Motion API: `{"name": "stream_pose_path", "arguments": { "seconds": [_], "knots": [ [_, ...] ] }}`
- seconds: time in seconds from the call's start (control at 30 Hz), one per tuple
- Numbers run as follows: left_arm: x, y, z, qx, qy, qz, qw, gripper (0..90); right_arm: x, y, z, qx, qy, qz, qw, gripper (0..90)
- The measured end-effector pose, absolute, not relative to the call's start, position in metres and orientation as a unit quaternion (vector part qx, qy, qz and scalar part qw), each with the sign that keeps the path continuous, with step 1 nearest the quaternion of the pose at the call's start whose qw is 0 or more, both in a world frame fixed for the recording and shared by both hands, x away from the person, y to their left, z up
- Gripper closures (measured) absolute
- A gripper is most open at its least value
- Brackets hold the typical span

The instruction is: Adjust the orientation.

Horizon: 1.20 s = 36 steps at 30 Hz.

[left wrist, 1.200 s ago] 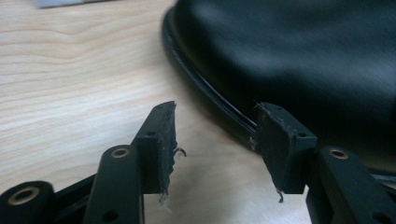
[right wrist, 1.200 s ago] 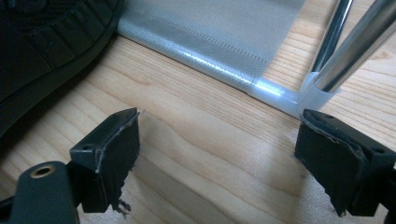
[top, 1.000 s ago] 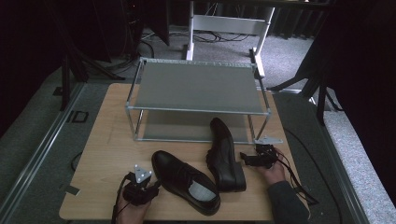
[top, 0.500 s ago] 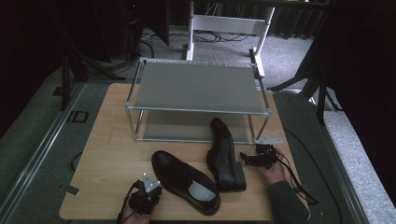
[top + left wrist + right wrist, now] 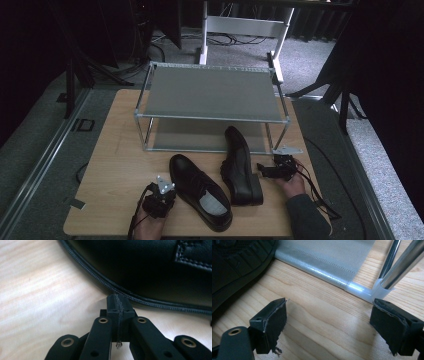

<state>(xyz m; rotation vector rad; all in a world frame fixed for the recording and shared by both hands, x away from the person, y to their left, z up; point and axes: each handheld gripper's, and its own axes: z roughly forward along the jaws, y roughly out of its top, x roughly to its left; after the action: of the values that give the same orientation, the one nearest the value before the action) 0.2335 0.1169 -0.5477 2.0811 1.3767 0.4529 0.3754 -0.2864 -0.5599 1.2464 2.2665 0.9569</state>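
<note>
Left tongs have just closed, pads together on nothing, tips just short of the shoe. Right tongs spread, idle beside the other shoe. Probably a nudge, not a grasp.

I see a light wooden table with rounded corners, standing on grey carpet. At its far half sits a two-tier shoe rack with chrome tubes, white corner joints and grey mesh shelves; its feet rest on the tabletop. In front of the rack two black leather shoes lie on the wood: the left shoe stands upright, angled, its pale insole showing, and the right shoe lies on its side, toe under the rack's lower shelf. The two shoes are just beside each other.
</note>
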Motion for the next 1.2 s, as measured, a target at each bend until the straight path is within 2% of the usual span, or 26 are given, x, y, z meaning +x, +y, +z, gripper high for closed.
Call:
{"name": "stream_pose_path", "arguments": {
  "seconds": [0.53, 0.63, 0.87, 0.9, 0.93, 1.0, 1.07, 1.2],
  "knots": [
    [0.283, 0.097, -0.547, 0.792, 0.505, 0.181, 0.293, 89.6, 0.375, -0.286, -0.56, 0.444, 0.807, 0.341, 0.191, 13.5],
    [0.281, 0.102, -0.537, 0.781, 0.512, 0.178, 0.311, 79.6, 0.375, -0.286, -0.56, 0.444, 0.807, 0.341, 0.19, 13.5],
    [0.255, 0.11, -0.5, 0.766, 0.497, 0.177, 0.367, 64.0, 0.375, -0.286, -0.56, 0.445, 0.806, 0.341, 0.191, 14.8],
    [0.246, 0.112, -0.492, 0.768, 0.488, 0.174, 0.377, 62.7, 0.372, -0.287, -0.558, 0.45, 0.803, 0.341, 0.192, 27.4],
    [0.246, 0.112, -0.492, 0.768, 0.488, 0.174, 0.377, 61.7, 0.371, -0.288, -0.555, 0.453, 0.803, 0.335, 0.192, 33.0],
    [0.238, 0.113, -0.488, 0.772, 0.479, 0.176, 0.379, 60.5, 0.367, -0.29, -0.55, 0.46, 0.801, 0.334, 0.188, 38.4],
    [0.232, 0.114, -0.487, 0.775, 0.475, 0.174, 0.379, 60.5, 0.364, -0.291, -0.546, 0.459, 0.799, 0.342, 0.182, 39.8],
    [0.224, 0.114, -0.495, 0.788, 0.466, 0.167, 0.367, 60.5, 0.339, -0.288, -0.516, 0.427, 0.796, 0.392, 0.174, 45.1]
  ]
}}
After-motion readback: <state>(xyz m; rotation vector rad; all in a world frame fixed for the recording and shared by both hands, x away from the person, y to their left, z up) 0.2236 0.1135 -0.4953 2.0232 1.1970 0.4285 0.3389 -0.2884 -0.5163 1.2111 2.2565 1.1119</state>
